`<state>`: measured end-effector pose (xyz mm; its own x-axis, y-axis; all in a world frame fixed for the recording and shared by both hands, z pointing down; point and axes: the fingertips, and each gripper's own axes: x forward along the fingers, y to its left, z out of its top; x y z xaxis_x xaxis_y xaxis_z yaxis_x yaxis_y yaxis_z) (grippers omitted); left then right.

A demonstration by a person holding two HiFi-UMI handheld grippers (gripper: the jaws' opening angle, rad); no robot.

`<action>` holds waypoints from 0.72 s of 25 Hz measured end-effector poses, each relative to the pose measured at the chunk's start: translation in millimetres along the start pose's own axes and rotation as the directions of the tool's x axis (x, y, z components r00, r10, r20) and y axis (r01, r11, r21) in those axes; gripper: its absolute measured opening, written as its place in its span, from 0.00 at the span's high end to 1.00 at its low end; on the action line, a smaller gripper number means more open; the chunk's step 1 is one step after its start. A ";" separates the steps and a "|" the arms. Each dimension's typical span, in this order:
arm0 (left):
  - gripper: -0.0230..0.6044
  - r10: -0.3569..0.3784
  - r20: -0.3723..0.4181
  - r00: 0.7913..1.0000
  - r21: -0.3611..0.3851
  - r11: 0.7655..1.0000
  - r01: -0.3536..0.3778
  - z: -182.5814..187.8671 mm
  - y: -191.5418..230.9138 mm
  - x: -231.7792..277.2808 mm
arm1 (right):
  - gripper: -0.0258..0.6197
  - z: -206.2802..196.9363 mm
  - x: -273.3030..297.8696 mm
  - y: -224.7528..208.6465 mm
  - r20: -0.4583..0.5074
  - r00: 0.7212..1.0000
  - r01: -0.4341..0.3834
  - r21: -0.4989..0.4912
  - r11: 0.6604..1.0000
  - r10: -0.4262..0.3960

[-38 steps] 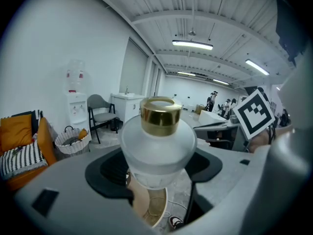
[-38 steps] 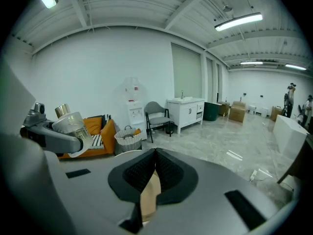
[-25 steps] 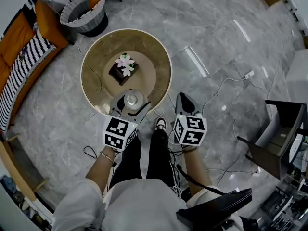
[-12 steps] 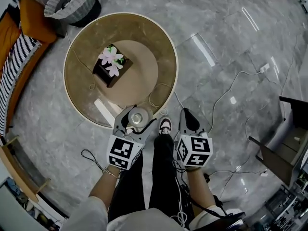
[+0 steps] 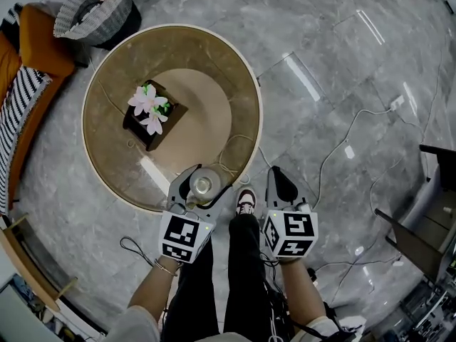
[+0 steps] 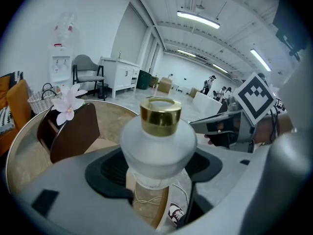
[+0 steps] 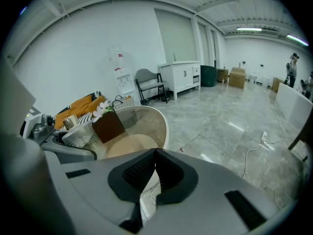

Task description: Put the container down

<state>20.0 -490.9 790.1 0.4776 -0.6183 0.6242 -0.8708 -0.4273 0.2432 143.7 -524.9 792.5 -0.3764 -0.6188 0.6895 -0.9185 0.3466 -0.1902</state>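
A frosted glass container with a gold cap (image 5: 201, 186) (image 6: 158, 146) is held upright between the jaws of my left gripper (image 5: 199, 185) (image 6: 157, 168), above the near rim of the round brown table (image 5: 235, 130). In the right gripper view the container (image 7: 80, 133) shows at the left beside the table (image 7: 154, 116). My right gripper (image 5: 280, 186) (image 7: 154, 165) hangs over the floor to the right of the table, its pads pressed together with nothing between them.
A dark box with pink-white flowers (image 5: 148, 112) (image 6: 68, 129) stands on the table's left half. A loose cord (image 5: 229, 152) lies on the table near the container. A striped basket (image 5: 92, 9) and an orange sofa (image 5: 21, 70) are at the left; cables (image 5: 342, 137) cross the floor.
The view has drawn nearer the table, which looks larger and sits farther left. Both grippers have edged forward, and the container is still held in the left one.
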 end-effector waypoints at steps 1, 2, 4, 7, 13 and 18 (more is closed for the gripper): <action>0.43 0.001 0.001 1.000 0.006 1.000 -0.001 1.8 3.2 5.5 | 0.92 1.4 4.8 -1.7 0.003 1.000 0.000 0.001 1.000 0.000; 0.43 0.001 0.001 1.000 0.013 1.000 -0.001 3.8 6.4 11.5 | 0.92 2.6 9.7 -3.6 0.006 1.000 0.001 0.003 1.000 -0.001; 0.43 0.001 0.003 1.000 0.022 1.000 -0.001 8.6 12.3 24.9 | 0.92 5.1 20.3 -7.6 0.012 1.000 0.005 0.008 1.000 -0.005; 0.43 -0.001 0.008 1.000 0.033 0.999 0.001 18.6 18.7 46.2 | 0.92 10.2 35.4 -12.8 0.017 1.000 0.012 0.019 1.000 -0.012; 0.43 0.005 0.028 1.000 0.060 0.998 -0.007 43.1 30.1 87.3 | 0.92 22.0 59.6 -21.5 0.023 1.000 0.020 0.031 0.999 -0.021; 0.43 0.020 0.042 0.999 0.077 0.997 -0.023 60.0 41.3 117.0 | 0.92 31.1 76.6 -32.6 0.034 0.999 0.035 0.058 0.998 -0.037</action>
<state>47.0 -620.4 828.7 0.4645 -0.6536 0.5975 -0.8701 -0.4624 0.1707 141.0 -605.5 829.8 -0.3464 -0.6547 0.6719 -0.9364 0.2838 -0.2063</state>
